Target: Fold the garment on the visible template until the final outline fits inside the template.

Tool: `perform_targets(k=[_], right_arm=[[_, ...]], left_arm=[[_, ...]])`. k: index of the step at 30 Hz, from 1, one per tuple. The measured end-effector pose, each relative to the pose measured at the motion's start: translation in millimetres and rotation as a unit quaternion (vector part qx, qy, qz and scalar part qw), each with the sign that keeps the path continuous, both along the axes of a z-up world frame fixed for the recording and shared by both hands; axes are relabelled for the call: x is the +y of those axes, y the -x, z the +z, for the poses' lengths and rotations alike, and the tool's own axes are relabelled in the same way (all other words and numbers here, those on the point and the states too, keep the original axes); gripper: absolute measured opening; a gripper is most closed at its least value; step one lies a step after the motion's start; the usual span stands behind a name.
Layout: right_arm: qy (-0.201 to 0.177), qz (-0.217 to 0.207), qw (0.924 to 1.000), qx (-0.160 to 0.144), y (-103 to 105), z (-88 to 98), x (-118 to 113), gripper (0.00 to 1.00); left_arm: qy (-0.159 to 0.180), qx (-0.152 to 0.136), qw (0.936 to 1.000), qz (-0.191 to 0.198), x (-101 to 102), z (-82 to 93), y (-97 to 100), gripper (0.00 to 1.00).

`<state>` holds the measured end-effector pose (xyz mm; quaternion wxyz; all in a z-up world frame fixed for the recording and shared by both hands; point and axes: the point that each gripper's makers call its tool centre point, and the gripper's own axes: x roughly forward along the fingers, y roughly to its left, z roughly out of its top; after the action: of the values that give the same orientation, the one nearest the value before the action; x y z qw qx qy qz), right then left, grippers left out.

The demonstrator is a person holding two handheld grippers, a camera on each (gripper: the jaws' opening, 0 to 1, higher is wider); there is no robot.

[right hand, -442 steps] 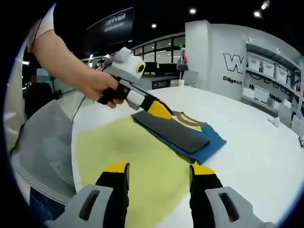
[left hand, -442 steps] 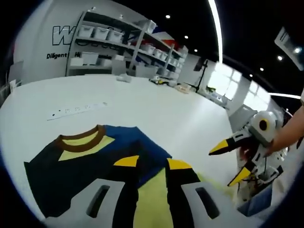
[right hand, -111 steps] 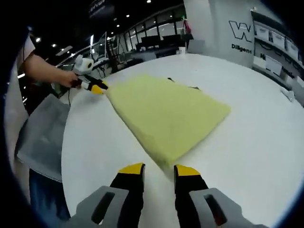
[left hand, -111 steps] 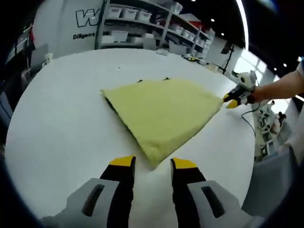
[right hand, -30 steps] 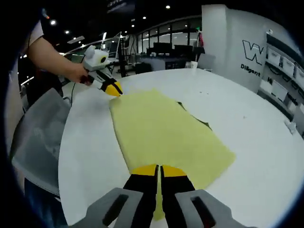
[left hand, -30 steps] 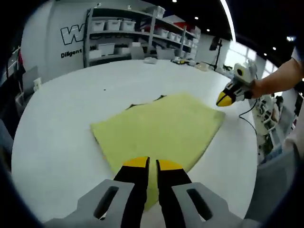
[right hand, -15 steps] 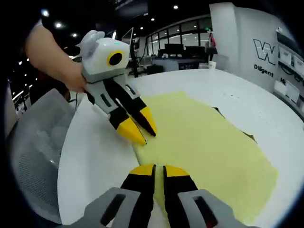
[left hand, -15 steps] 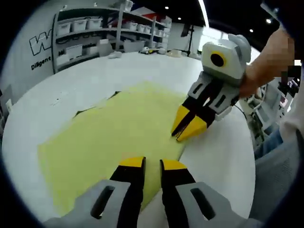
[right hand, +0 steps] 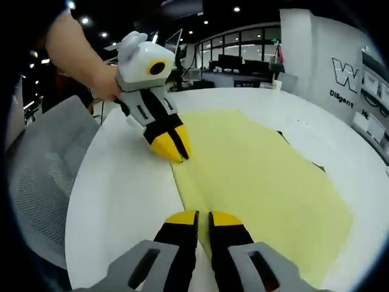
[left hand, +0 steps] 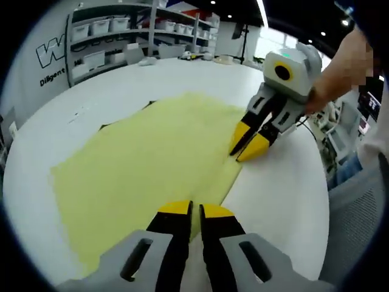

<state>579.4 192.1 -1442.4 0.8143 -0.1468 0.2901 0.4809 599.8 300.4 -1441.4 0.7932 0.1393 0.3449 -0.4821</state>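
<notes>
On white desk (left hand: 285, 182): yellow template (left hand: 140, 164) laid flat. Left gripper (left hand: 196, 214) and right gripper (right hand: 203, 220) both closed, pinching template's near edge.

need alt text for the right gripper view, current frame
A yellow template sheet lies flat on a round white table, with the right tongs shut at its near edge. The left tongs, held in a person's hand, have their yellow tips shut at the same edge further along. A dark sliver of the garment peeks out at the sheet's far side.
</notes>
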Motion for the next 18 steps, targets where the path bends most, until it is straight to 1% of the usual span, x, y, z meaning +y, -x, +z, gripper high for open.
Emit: perform_targets(k=[3, 5, 7, 10, 12, 13, 15, 16, 18], right_arm=[[0.0, -0.013, 0.9999, 0.0, 3, -0.2, -16, 0.03], [-0.009, -0.029, 0.9995, 0.009, 6, 0.0, -26, 0.03], [-0.008, -0.039, 0.9992, 0.011, 6, 0.0, -37, 0.03], [-0.017, -0.057, 0.998, 0.024, 8, 0.3, -48, 0.05], [-0.012, -0.063, 0.9977, 0.024, 10, 0.2, -58, 0.05], [-0.017, -0.072, 0.9969, 0.026, 10, 0.4, -65, 0.04], [-0.023, -0.084, 0.9958, 0.028, 12, -0.2, -76, 0.01], [-0.022, -0.088, 0.9955, 0.027, 13, -1.1, -81, 0.0], [-0.027, -0.103, 0.9938, 0.033, 13, -0.7, -92, 0.0]], left_arm=[[-0.006, -0.003, 0.9999, 0.008, 16, -0.1, -1.3, 0.07], [-0.007, -0.005, 0.9998, 0.02, 27, 0.6, -4.6, 0.1], [-0.011, -0.007, 0.9996, 0.026, 37, 0.6, -5.3, 0.09], [-0.008, -0.009, 0.999, 0.042, 51, 2.2, -7.9, 0.09], [-0.012, -0.008, 0.9984, 0.055, 61, 3.3, -8.6, 0.1], [-0.01, -0.007, 0.9979, 0.063, 67, 2.6, -9.3, 0.1], [-0.019, 0.0, 0.9968, 0.077, 80, -2.5, -8.4, 0.1], [-0.007, 0.001, 0.9964, 0.085, 81, -0.9, -8.0, 0.1], [-0.008, 0.001, 0.996, 0.089, 88, -0.4, -5.9, 0.1]])
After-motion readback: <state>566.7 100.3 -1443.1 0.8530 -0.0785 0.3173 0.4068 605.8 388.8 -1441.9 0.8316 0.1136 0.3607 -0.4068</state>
